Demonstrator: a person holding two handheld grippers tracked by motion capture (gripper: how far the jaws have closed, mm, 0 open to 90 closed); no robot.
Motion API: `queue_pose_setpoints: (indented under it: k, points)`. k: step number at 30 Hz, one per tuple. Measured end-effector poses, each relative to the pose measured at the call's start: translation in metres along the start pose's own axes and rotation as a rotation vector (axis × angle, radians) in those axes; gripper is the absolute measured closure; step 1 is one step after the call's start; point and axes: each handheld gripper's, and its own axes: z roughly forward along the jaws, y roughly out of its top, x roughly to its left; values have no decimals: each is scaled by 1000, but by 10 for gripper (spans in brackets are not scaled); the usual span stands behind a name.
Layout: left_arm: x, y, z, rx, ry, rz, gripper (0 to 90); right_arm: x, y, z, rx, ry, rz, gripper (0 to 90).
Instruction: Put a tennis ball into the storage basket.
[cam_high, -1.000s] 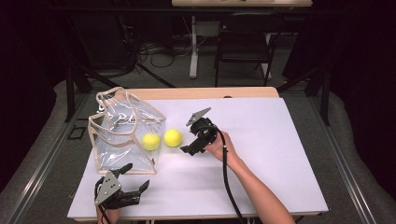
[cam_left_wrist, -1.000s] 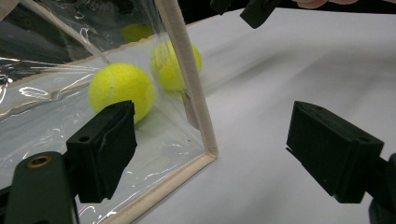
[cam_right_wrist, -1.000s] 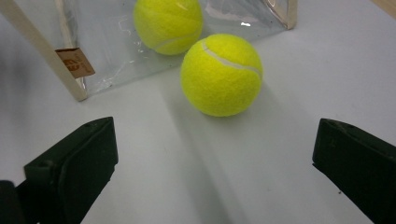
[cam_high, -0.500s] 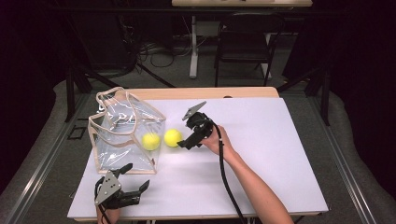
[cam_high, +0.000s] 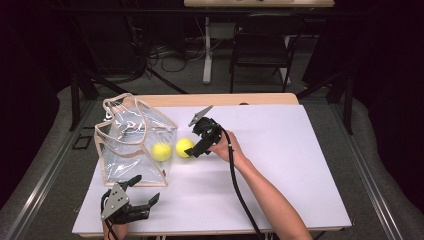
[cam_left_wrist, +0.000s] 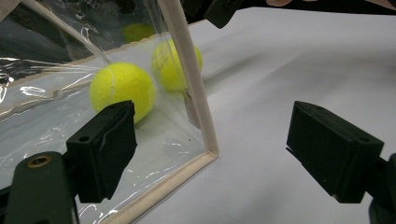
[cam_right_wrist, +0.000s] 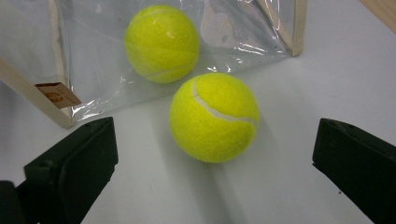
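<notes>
1. Ball (cam_right_wrist: 214, 122) outside the bag is what the work turns on: it sits on the white table (cam_high: 280, 170), just beside the bag's clear side wall, and is not yet gripped.
2. Nearest the person, the left gripper (cam_high: 131, 197) rests at the table's front edge by the bag's front corner, jaws spread wide and holding nothing; in its own view the bag's beige corner seam stands between the jaws.
3. Farther in, the right gripper (cam_high: 199, 145) hovers at the loose ball, jaws wide apart to either side of it in the right gripper view, neither pad touching it.
4. The bag (cam_high: 131, 145) stands upright toward the left of the table, clear plastic with beige trim and handles, mouth up.
5. A second ball (cam_right_wrist: 162, 43) already lies inside the bag, against the wall, close to the loose one with only the plastic between them.
6. Judged from this, the job is about half done: one ball bagged, one left to grasp, lift over the rim and drop in.
7. The loose ball is bright yellow felt with a curved white seam, round, and looks free to roll.
</notes>
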Motion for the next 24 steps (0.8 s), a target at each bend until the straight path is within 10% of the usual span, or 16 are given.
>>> queue_pose_setpoints:
  k: [24]
  points:
    - [0, 2, -2, -14, -5, 8, 158, 4, 7, 29, 53, 23, 2, 0]
